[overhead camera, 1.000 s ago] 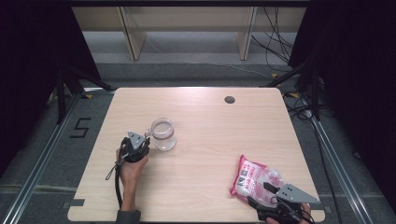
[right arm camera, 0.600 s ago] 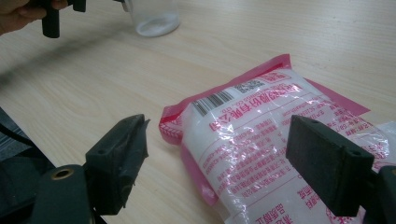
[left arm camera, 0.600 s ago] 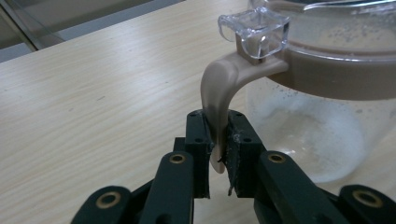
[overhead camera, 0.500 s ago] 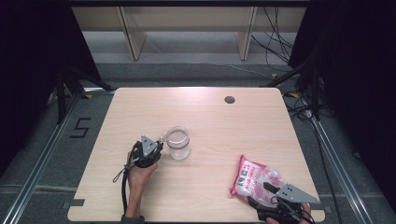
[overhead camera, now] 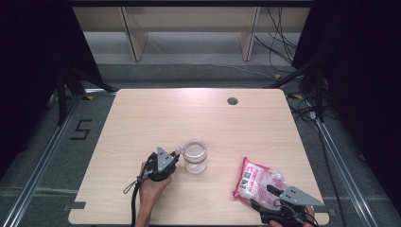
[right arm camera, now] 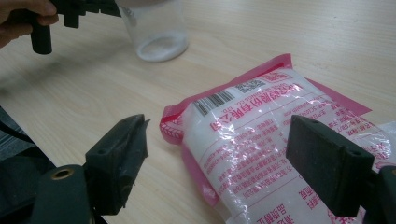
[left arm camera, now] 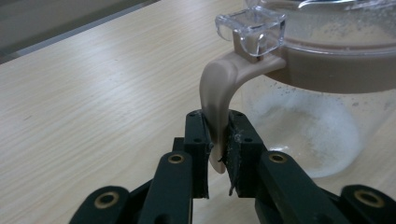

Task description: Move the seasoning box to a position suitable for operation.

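in the high view, the left tool [overhead camera: 176, 154] sits near the middle of the front half of the light wooden table [overhead camera: 198, 118], touching the left side of a clear plastic jar with a beige collar and handle [overhead camera: 195, 156]. the right tool [overhead camera: 272, 193] lies at the table's front right corner, its tips on the near end of a pink and clear plastic bag of white grains [overhead camera: 257, 179]. the jar stands upright, well apart from the bag, to the bag's left.

in the left gripper view, the left tool [left arm camera: 216, 140] is closed tight on the beige handle [left arm camera: 215, 100] of the jar [left arm camera: 322, 98], which curves down from the collar and passes between the two jaws. a thin layer of white powder lies in the jar's bottom.

in the right gripper view, the right tool [right arm camera: 217, 140] is spread wide and holds nothing; the bag [right arm camera: 275, 140] lies flat on the table between and beyond its jaws, with the barcode end pointing away. the jar [right arm camera: 156, 30] stands farther off, beside the left tool [right arm camera: 88, 9].
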